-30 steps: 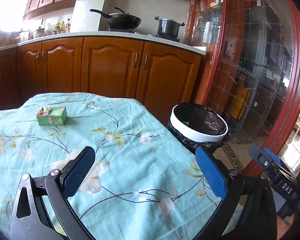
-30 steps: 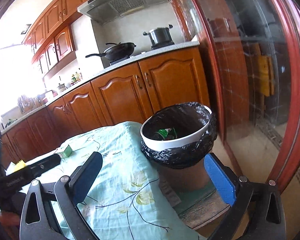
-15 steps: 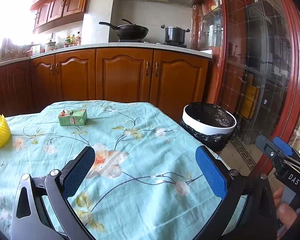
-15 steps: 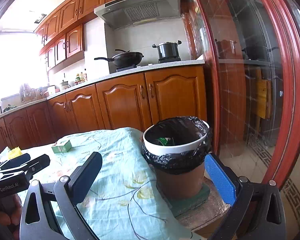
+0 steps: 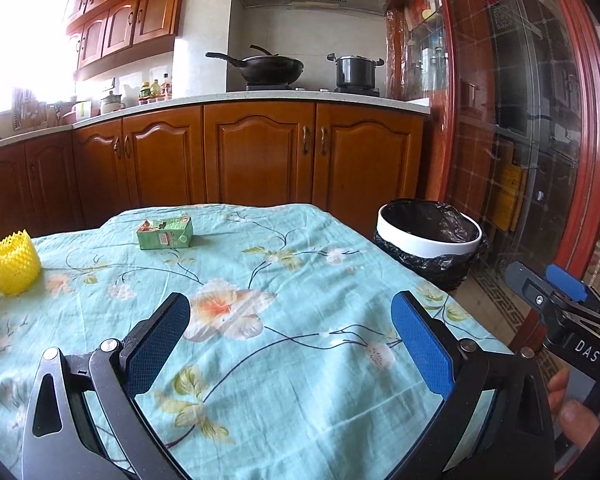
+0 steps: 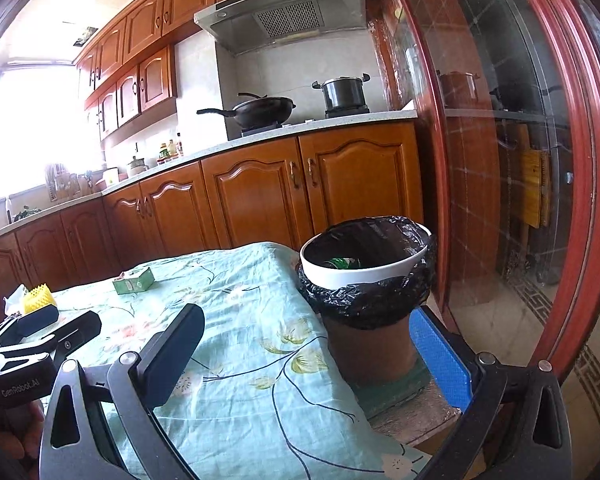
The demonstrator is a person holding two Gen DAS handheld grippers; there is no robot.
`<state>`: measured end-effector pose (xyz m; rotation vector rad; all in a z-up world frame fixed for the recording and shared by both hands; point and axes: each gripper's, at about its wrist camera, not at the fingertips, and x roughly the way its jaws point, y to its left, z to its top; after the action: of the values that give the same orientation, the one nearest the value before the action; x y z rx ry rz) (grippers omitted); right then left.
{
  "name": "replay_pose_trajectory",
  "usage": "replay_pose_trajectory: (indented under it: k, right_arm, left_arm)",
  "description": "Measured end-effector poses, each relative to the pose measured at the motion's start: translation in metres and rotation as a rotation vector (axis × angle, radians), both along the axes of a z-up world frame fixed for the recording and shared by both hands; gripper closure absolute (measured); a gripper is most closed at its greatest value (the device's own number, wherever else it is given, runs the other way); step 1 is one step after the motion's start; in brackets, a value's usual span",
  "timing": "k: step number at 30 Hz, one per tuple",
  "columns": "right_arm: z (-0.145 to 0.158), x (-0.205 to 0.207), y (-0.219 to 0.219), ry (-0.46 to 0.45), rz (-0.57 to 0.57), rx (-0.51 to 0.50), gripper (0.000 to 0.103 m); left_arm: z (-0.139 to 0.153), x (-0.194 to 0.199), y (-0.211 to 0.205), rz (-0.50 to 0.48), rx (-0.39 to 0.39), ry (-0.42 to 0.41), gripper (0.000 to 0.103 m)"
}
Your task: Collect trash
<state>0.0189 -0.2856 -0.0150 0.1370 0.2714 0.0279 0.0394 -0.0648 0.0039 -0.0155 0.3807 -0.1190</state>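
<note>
A green drink carton lies on the floral tablecloth at the far side; it also shows in the right wrist view. A yellow foam fruit net stands at the left edge, also in the right wrist view. A white bin with a black bag stands beside the table's right end; in the right wrist view green trash lies inside. My left gripper is open and empty over the near cloth. My right gripper is open and empty, near the bin.
Wooden kitchen cabinets with a wok and a pot run behind the table. A red-framed glass door is on the right. The bin stands on a brown pot on a low stand.
Both grippers have pulled back and tilted up, so the table and bin look farther away. The yellow net has come into view. Both stay open and empty.
</note>
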Motion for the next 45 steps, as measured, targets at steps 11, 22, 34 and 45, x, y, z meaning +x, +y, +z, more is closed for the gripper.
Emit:
replay_pose_trajectory:
  k: [11, 22, 34, 45]
  right_arm:
    - [-0.002, 0.003, 0.022, 0.013, 0.071, -0.016, 0.0]
    - [-0.003, 0.004, 0.033, 0.02, 0.109, -0.027, 0.0]
    - [-0.002, 0.004, 0.036, 0.021, 0.118, -0.025, 0.0]
    - [-0.002, 0.005, 0.037, 0.023, 0.128, -0.019, 0.0]
  left_arm:
    - [-0.003, -0.007, 0.014, 0.061, 0.02, 0.004, 0.0]
    - [-0.005, -0.009, 0.019, 0.078, 0.02, 0.013, 0.0]
    - [-0.005, -0.008, 0.017, 0.082, 0.03, 0.008, 0.0]
    - [-0.005, -0.009, 0.017, 0.087, 0.037, 0.012, 0.0]
